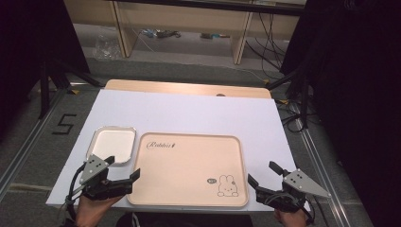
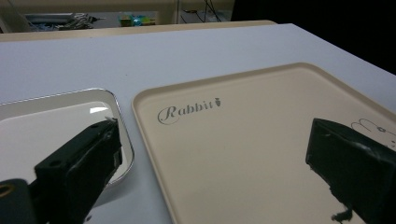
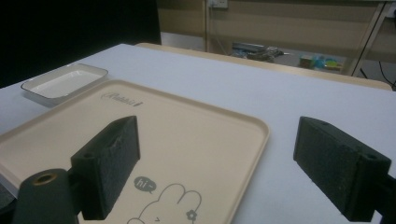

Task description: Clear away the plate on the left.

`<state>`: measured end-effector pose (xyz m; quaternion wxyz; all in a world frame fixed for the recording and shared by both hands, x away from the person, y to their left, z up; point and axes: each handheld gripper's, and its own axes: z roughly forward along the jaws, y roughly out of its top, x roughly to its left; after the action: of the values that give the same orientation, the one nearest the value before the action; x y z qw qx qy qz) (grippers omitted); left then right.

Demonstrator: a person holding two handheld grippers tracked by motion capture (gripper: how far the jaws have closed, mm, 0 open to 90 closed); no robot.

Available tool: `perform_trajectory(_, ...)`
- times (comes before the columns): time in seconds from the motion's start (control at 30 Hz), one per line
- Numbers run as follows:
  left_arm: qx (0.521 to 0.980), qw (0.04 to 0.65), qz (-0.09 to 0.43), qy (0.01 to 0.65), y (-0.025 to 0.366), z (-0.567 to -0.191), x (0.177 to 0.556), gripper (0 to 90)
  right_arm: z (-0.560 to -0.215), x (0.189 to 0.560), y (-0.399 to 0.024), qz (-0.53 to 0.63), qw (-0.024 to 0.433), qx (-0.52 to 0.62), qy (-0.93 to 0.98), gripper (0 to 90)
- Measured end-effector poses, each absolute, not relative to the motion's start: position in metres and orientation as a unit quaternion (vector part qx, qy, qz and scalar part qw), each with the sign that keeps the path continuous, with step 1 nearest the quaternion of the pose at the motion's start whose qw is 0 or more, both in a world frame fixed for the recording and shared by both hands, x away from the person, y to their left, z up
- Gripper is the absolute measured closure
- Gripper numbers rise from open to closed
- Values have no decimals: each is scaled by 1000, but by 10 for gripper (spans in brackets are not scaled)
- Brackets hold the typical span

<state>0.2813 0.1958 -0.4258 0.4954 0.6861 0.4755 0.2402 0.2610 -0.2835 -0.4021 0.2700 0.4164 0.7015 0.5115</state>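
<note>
I am looking down on a white table [image 1: 189,113] from above. A beige serving tray [image 1: 189,165] printed with the word "Rabbit" and a cartoon rabbit [image 1: 228,186] lies flat near my edge, with nothing on it. Just beside its left edge sits a small white rectangular dish with a metallic rim [image 1: 112,144], close to the tray but apart from it, also with nothing in it.

My left gripper [image 1: 124,171] hovers at the near-left corner of the tray, jaws spread wide and holding nothing; one jaw hangs over the dish's near edge, the other over the tray. My right gripper [image 1: 263,174] hovers at the tray's near-right corner, jaws likewise wide apart and empty, one over the rabbit drawing and the other over bare table.

I judge this to be the approach, before any grasp. With both grippers flanking the tray's near corners, the next move likely calls for lowering each one until a jaw slips under the thin raised rim, then closing evenly on both sides so the tray lifts level.
</note>
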Motion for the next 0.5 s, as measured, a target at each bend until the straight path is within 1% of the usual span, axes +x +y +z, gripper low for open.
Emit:
perform_trajectory(0.23, 689, 486, 231, 485, 199, -429, 291, 36, -402, 261, -283, 510, 271, 417, 702, 152)
perform_trajectory(0.5, 687, 478, 233, 496, 203, -431, 300, 38, -402, 261, -284, 505, 274, 417, 704, 152)
